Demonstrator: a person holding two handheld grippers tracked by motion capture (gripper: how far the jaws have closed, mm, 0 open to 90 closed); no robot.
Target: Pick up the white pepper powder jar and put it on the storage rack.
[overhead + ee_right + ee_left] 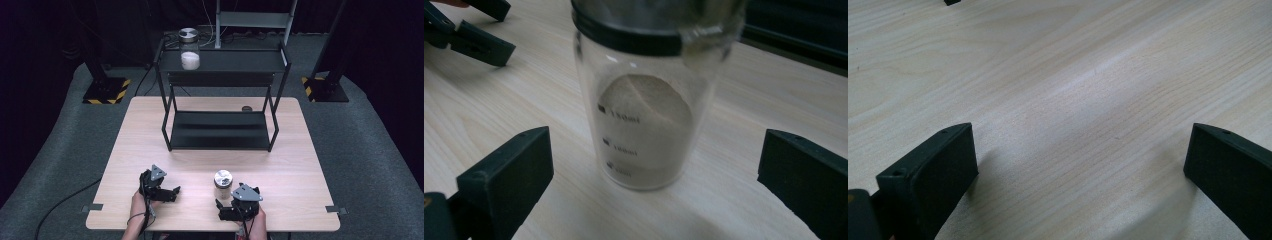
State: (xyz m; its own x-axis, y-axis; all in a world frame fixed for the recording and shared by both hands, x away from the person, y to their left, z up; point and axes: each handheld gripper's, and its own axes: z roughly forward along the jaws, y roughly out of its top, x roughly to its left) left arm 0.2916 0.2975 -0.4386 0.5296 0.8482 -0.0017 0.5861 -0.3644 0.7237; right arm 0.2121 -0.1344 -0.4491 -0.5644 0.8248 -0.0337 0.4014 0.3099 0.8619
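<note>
The glass jar (644, 100) of powder stands upright on the worktop (300, 150), just ahead of your right gripper (235, 206), whose jaws are apart. Center them around its body, below the lid, then squeeze gently.

- Light wood table (150, 125) stood on grey carpet, small metal brackets at its front corners.
- Black two-tier metal shelf rack (220, 131) sat on the far half of the table, lower tier bare.
- Glass jar with white powder (189, 49) stood on the rack's top tier, left side, metal lid on.
- Second jar with beige powder (223, 184) stood upright on the table near the front edge, right of centre.
- Small dark round object (246, 108) lay on the table behind the rack; couldn't tell what.
</note>
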